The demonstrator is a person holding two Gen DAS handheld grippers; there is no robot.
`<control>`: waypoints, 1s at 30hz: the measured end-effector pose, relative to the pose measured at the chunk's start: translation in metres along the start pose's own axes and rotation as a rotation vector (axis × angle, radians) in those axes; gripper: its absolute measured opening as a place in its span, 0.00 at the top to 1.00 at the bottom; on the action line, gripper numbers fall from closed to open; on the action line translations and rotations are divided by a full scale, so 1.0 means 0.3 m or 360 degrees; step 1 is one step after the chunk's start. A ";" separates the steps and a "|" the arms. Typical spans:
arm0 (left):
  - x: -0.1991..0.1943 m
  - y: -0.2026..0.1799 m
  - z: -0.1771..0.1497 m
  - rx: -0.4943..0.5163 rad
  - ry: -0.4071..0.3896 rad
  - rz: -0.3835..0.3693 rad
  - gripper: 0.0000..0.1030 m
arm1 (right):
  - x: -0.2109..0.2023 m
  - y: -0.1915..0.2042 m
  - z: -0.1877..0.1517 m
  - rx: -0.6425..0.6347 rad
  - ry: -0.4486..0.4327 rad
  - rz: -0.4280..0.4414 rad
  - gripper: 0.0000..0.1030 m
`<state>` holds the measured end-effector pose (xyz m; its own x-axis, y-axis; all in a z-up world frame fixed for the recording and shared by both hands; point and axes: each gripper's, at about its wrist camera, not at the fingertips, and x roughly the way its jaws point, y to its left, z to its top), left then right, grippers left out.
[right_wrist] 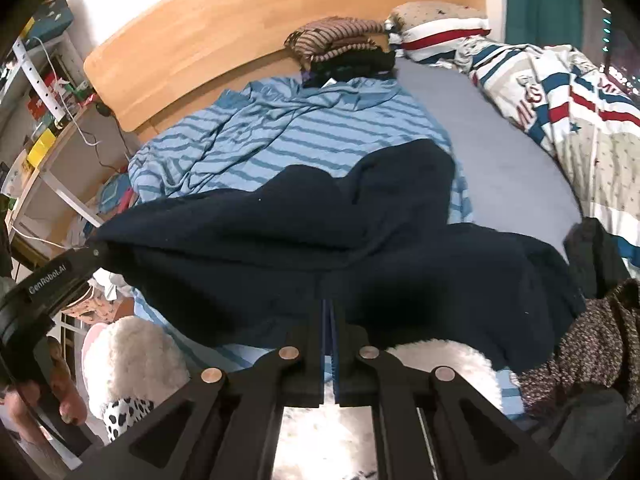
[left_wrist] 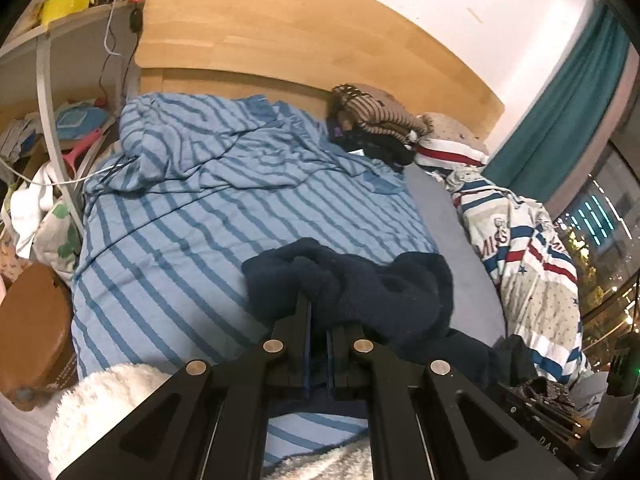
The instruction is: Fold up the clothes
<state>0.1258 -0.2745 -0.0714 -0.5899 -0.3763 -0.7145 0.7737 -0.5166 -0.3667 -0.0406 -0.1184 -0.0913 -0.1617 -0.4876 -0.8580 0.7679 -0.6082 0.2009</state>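
A dark navy garment (right_wrist: 304,240) hangs stretched over the bed, held up at two places. In the right wrist view my right gripper (right_wrist: 329,302) is shut on its near edge in the middle. My left gripper (right_wrist: 97,251) comes in from the left, shut on the garment's left corner. In the left wrist view the navy garment (left_wrist: 372,284) bunches around my left gripper (left_wrist: 319,306), whose fingers are pressed together on the cloth. The rest of the cloth trails to the right onto the grey sheet (left_wrist: 452,216).
Blue striped bedding (left_wrist: 192,208) covers the bed under the garment. A stack of folded clothes (left_wrist: 372,120) sits by the wooden headboard (left_wrist: 280,40). A star-patterned duvet (left_wrist: 532,256) lies right, a cluttered shelf (left_wrist: 60,52) left. White fluffy fabric (right_wrist: 132,356) and a dark speckled cloth (right_wrist: 592,340) lie near.
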 end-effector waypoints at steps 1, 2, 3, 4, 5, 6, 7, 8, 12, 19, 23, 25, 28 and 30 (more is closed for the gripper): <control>-0.009 -0.012 -0.002 0.0006 -0.0001 -0.0009 0.95 | -0.014 -0.009 -0.006 0.0001 -0.0012 -0.0005 0.97; -0.018 -0.023 -0.005 0.0012 -0.0002 -0.0018 0.95 | -0.028 -0.018 -0.013 0.0002 -0.0024 -0.0011 0.97; -0.027 -0.034 -0.008 0.0018 -0.0002 -0.0027 0.95 | -0.041 -0.026 -0.019 0.0002 -0.0034 -0.0018 0.96; -0.036 -0.046 -0.011 0.0024 -0.0001 -0.0040 0.95 | -0.052 -0.034 -0.026 0.0002 -0.0041 -0.0027 0.96; -0.042 -0.056 -0.015 0.0028 0.0000 -0.0051 0.95 | -0.062 -0.042 -0.031 0.0002 -0.0046 -0.0034 0.96; -0.047 -0.065 -0.021 0.0027 0.0001 -0.0065 0.95 | -0.072 -0.050 -0.037 0.0003 -0.0052 -0.0043 0.96; -0.052 -0.074 -0.027 0.0027 0.0002 -0.0079 0.95 | -0.082 -0.061 -0.045 0.0005 -0.0058 -0.0056 0.96; -0.057 -0.083 -0.033 0.0026 0.0003 -0.0093 0.95 | -0.091 -0.075 -0.053 0.0007 -0.0064 -0.0070 0.96; -0.047 -0.128 -0.053 0.0046 0.0025 -0.0135 0.95 | -0.108 -0.143 -0.079 0.0047 -0.0069 -0.0122 0.95; 0.027 -0.158 -0.078 0.0044 0.0082 -0.0146 0.95 | -0.085 -0.323 -0.093 0.0232 -0.0024 -0.0239 0.95; 0.077 -0.118 -0.064 -0.0002 0.0104 -0.0104 0.95 | -0.070 -0.439 -0.072 0.0392 -0.0016 -0.0265 0.94; 0.115 -0.080 -0.054 -0.0047 0.0127 -0.0070 0.95 | -0.050 -0.485 -0.055 0.0461 -0.0003 -0.0275 0.93; 0.170 -0.015 -0.046 -0.0119 0.0156 -0.0001 0.95 | -0.006 -0.541 -0.027 0.0549 0.0032 -0.0286 0.93; 0.211 0.030 -0.045 -0.0166 0.0192 0.0077 0.95 | 0.042 -0.553 -0.007 0.0571 0.0073 -0.0281 0.93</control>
<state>0.0986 -0.2926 -0.1280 -0.5241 -0.3007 -0.7968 0.8241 -0.4151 -0.3854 -0.1687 -0.0222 -0.1363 -0.2376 -0.3324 -0.9127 0.4641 -0.8643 0.1939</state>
